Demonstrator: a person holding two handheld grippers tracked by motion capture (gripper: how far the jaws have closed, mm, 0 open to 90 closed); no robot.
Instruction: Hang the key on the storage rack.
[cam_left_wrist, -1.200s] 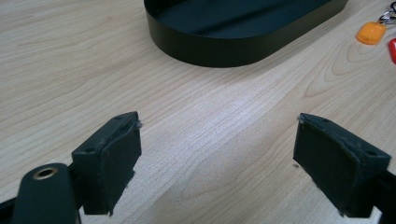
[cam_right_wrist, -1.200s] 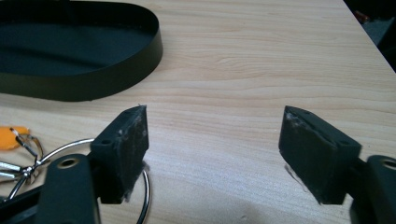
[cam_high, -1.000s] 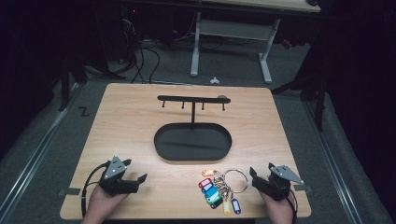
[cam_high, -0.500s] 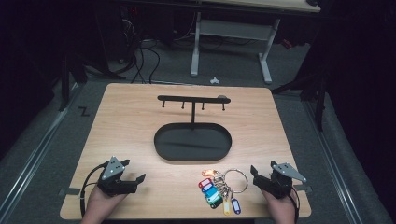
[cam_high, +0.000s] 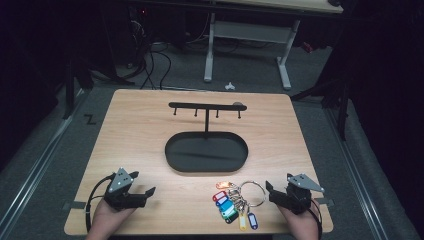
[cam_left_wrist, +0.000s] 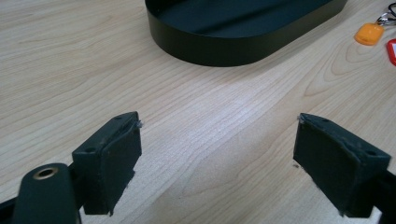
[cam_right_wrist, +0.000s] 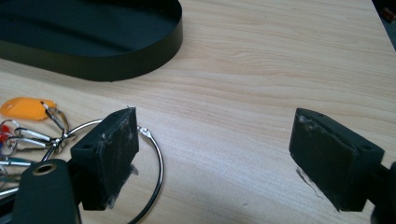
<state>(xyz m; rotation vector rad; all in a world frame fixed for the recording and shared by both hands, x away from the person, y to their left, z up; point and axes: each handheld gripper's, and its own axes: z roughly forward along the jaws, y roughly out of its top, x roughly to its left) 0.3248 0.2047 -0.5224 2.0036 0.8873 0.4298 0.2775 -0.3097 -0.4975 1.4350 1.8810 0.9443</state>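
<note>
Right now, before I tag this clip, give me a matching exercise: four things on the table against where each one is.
Things:
1. key ring
2. oval tray
3. left gripper
4. hook bar

Places:
A. table's middle
B. near left corner, jaws apart
C. behind the tray, on a post
D. just left of the right gripper

Pairs: 1-D, 2-A, 3-B, 4-C

High view: the table (cam_high: 150, 120) is lit from above and stands bright at frame centre; the surroundings toward all edges fall into near black. The picture is soft and grainy. A faint shadow lies inside the black tray (cam_high: 206, 151). Both gripper views: evenly bright, wood grain sharp at mid-frame, no glare. The near jaws at the bottom edge are slightly soft.
</note>
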